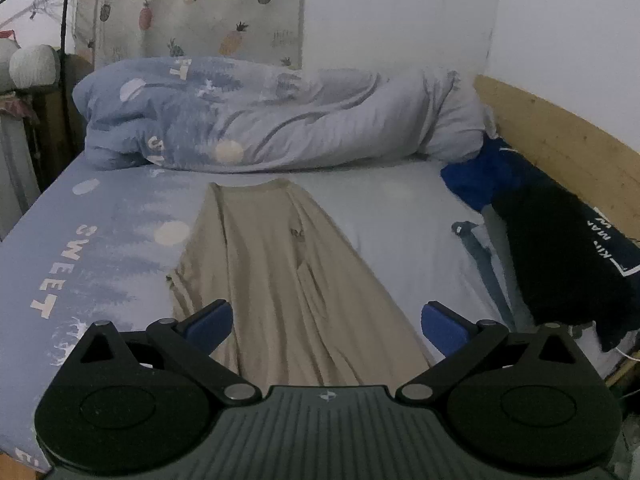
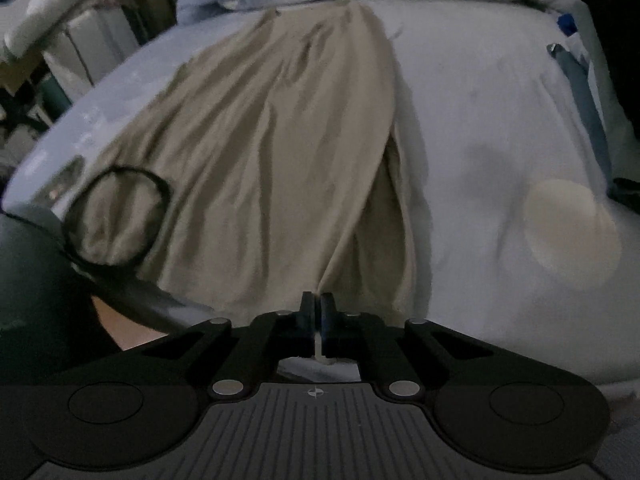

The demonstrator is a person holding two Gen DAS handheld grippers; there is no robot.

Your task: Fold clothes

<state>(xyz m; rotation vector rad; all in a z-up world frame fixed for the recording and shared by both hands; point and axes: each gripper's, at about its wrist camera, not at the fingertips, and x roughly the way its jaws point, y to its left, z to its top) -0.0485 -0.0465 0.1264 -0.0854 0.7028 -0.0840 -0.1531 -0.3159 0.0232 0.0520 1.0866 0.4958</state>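
Beige garment [image 1: 280, 272] lies spread lengthwise on the bed [image 1: 400, 216], running from the lower centre of the left wrist frame up toward the middle, its far hem just short of the bundled duvet [image 1: 256, 116] that fills the upper middle. In the right wrist frame I see the same garment [image 2: 260, 140] across the centre and left, creased along its length, with one side panel folded under near the centre right.

My left hand-held gripper [image 1: 326, 322] stands wide open above the near end of the garment; its blue pads [image 1: 210, 322] are well apart, and neither touches the cloth that I can confirm.

My right hand-held gripper [image 2: 318, 308] is closed, its fingers pressed together on the near edge of the beige cloth at the lower centre of the frame; a pale strip shows between the pads.

A black ring-shaped outline [image 2: 116, 216] sits at the lower left of the right wrist frame over the garment; I cannot tell what it is.

Dark clothes [image 1: 560, 256] are heaped at the right edge of the left wrist frame, against a wooden board [image 1: 568, 140]. A pineapple-print curtain [image 1: 192, 8] hangs at the upper left. The bed sheet carries the word SWEET [image 1: 66, 272] at the left.
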